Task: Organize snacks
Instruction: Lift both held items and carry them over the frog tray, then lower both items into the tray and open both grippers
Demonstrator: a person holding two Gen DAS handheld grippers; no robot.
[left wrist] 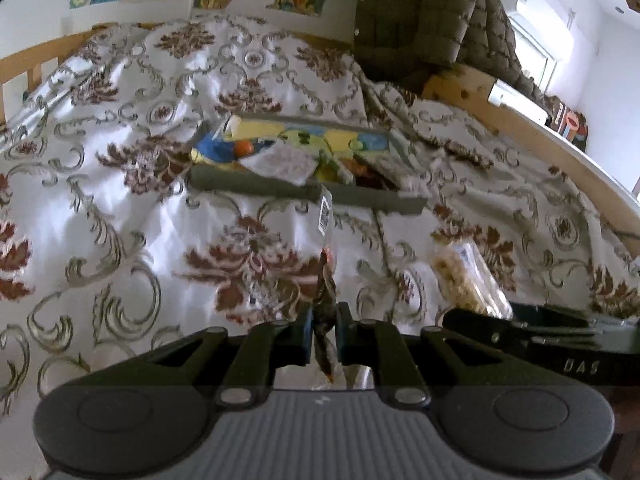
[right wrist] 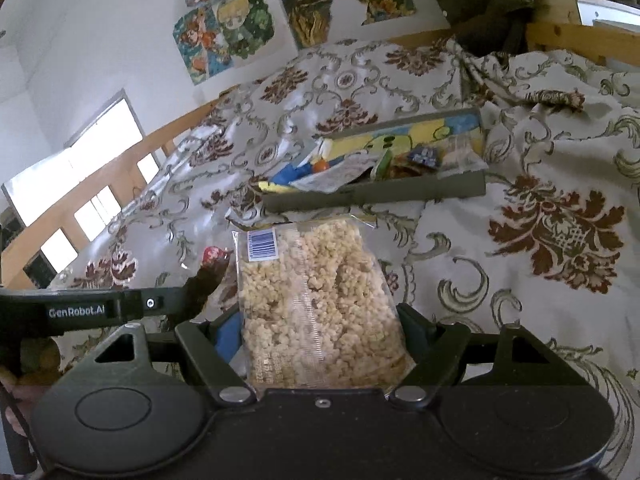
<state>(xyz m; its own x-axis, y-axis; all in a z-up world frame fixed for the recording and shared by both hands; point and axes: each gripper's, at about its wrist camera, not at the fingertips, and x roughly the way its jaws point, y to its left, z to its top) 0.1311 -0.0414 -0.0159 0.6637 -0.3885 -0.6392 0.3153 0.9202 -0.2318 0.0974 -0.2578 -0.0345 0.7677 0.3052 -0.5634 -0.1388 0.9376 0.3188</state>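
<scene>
Two snack packets are in your grippers, one each. Your left gripper [left wrist: 324, 332] has its blue pads [left wrist: 306, 334] clenched on a thin clear packet [left wrist: 326, 280] of dark reddish-brown contents, seen edge-on; a white barcode sticker [left wrist: 325, 214] sits at its far end, its print too blurred to read. Your right gripper [right wrist: 320, 344] grasps a clear bag of pale puffed snack [right wrist: 316, 300], its fingers pressed against the bag's two sides; the bag carries a blue-and-white barcode label [right wrist: 262, 245] at the far left corner and a line of printed digits near the jaws that you cannot make out.

Ahead of both, on the floral bedspread [right wrist: 552, 224], lies the olive-green tray [right wrist: 372, 196] with a yellow-and-blue cartoon lining, already holding several packets, among them a white wrinkled pouch [left wrist: 280, 162] and a small blue-patterned packet [right wrist: 424, 157]. Both of your packets hang short of its near wall.

The letters "DAS" [left wrist: 581, 367] read on the right gripper's body in the left wrist view, and "GenRobot.AI" [right wrist: 77, 312] reads on the left gripper's arm in the right wrist view. Cartoon posters [right wrist: 224, 32] hang on the wall behind the bed, their lettering illegible.
</scene>
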